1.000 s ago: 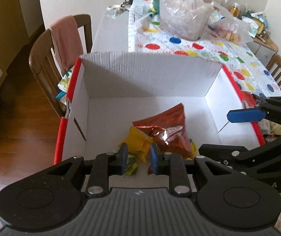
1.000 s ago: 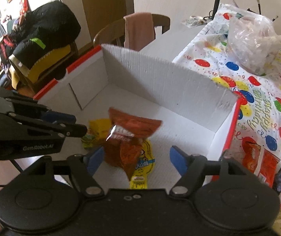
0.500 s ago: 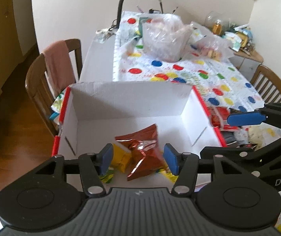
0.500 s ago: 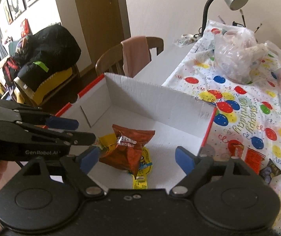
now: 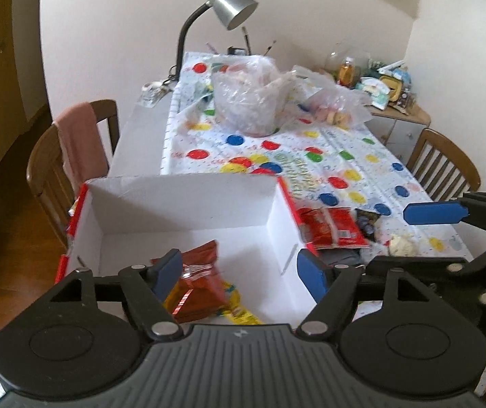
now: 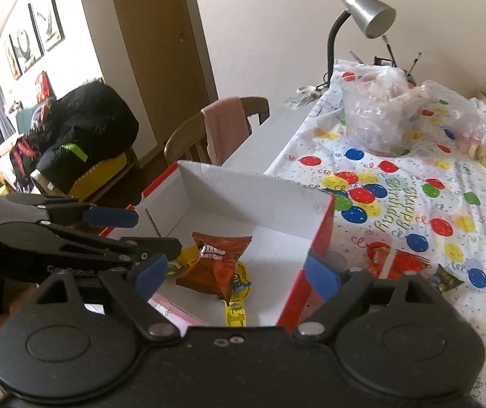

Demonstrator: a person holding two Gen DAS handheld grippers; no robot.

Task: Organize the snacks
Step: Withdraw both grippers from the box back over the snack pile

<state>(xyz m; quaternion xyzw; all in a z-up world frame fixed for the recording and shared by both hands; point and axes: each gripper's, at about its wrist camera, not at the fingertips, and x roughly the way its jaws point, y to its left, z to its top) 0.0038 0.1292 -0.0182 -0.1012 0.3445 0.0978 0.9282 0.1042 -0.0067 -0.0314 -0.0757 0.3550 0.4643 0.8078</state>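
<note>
A white cardboard box (image 5: 181,179) with red outer sides stands at the table's near left corner. On its floor lies a red-brown snack bag (image 5: 199,280) (image 6: 219,261) over yellow packets (image 5: 241,311) (image 6: 239,284). My left gripper (image 5: 239,273) hovers above the box's near edge. Its jaws are opening, and no pad touches the bag below. My right gripper (image 6: 236,272) hangs beside it over the box's right part, jaws also opening with nothing held. Right of the box, a red snack bag (image 5: 331,226) (image 6: 396,261) and a small dark packet (image 5: 367,219) (image 6: 447,278) lie on the tablecloth.
A balloon-print tablecloth (image 5: 311,166) covers the table. Two clear plastic bags (image 5: 249,102) of food and a grey desk lamp (image 5: 232,6) stand at the far end. A wooden chair with a pink cloth (image 5: 76,142) is at the left, another chair (image 5: 443,166) at the right.
Both grippers have risen and pulled back from the box while their jaws widened. The left went from nearly shut to wide apart. The red-brown bag has settled on the box floor.
</note>
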